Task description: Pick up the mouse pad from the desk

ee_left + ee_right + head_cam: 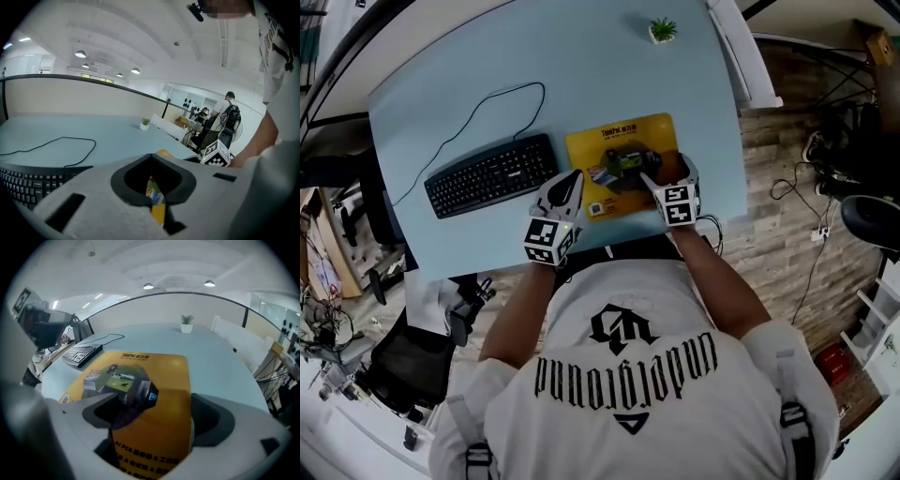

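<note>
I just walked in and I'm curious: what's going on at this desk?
A person holds a gripper in each hand over a yellow mouse pad lying on the desk beside a keyboard. The right gripper is open, its fingers either side of the pad's near edge, not gripping yet. The left gripper, shut, sits at the pad's left edge.

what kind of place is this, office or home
Most likely an open-plan office: a pale blue desk with a keyboard and a yellow mouse pad, people further back, and rows of ceiling lights.
</note>
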Available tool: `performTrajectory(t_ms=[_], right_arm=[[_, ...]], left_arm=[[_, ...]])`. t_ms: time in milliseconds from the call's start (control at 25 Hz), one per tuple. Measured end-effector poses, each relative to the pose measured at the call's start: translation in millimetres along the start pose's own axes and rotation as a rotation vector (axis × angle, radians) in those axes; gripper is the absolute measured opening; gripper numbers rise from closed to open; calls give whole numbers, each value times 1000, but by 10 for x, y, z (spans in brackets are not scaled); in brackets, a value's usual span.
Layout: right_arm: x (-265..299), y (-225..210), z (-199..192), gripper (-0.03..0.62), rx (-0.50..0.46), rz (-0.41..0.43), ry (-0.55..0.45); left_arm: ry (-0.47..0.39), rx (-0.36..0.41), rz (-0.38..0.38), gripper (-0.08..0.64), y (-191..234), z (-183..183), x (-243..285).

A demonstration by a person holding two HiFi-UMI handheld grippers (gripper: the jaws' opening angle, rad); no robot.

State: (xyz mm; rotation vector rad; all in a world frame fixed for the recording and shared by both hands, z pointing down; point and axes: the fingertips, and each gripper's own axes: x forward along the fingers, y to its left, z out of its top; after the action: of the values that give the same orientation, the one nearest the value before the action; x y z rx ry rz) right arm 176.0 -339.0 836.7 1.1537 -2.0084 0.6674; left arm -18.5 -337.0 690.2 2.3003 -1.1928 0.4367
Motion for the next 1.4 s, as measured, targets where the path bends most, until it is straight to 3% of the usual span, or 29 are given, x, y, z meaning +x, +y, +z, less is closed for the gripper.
performTrajectory(t_ms=[120, 320, 520, 560, 880, 1120, 1400], right_arm=[[-2, 30, -13, 451, -6, 1, 10], [-20, 214, 47, 325, -34, 42, 25], [-30, 450, 74, 124, -134, 96, 54], [-37, 474, 79, 107, -143, 100, 54], [-117, 591, 148, 29, -147, 120, 42], [-253, 707, 271, 23, -93, 135, 10], [-517, 940, 541, 22, -105, 118, -66]], left_arm=[[-2, 1, 0, 8, -2, 5, -21], [-1, 16, -6, 8, -22, -8, -41], [-4, 16, 5, 8, -18, -14, -108], [-7, 17, 7, 8, -20, -4, -124], [-13, 21, 23, 8, 29, -5, -303], [-34, 16, 40, 8, 119, 46, -529], [-70, 25, 38, 8, 231, 125, -846]])
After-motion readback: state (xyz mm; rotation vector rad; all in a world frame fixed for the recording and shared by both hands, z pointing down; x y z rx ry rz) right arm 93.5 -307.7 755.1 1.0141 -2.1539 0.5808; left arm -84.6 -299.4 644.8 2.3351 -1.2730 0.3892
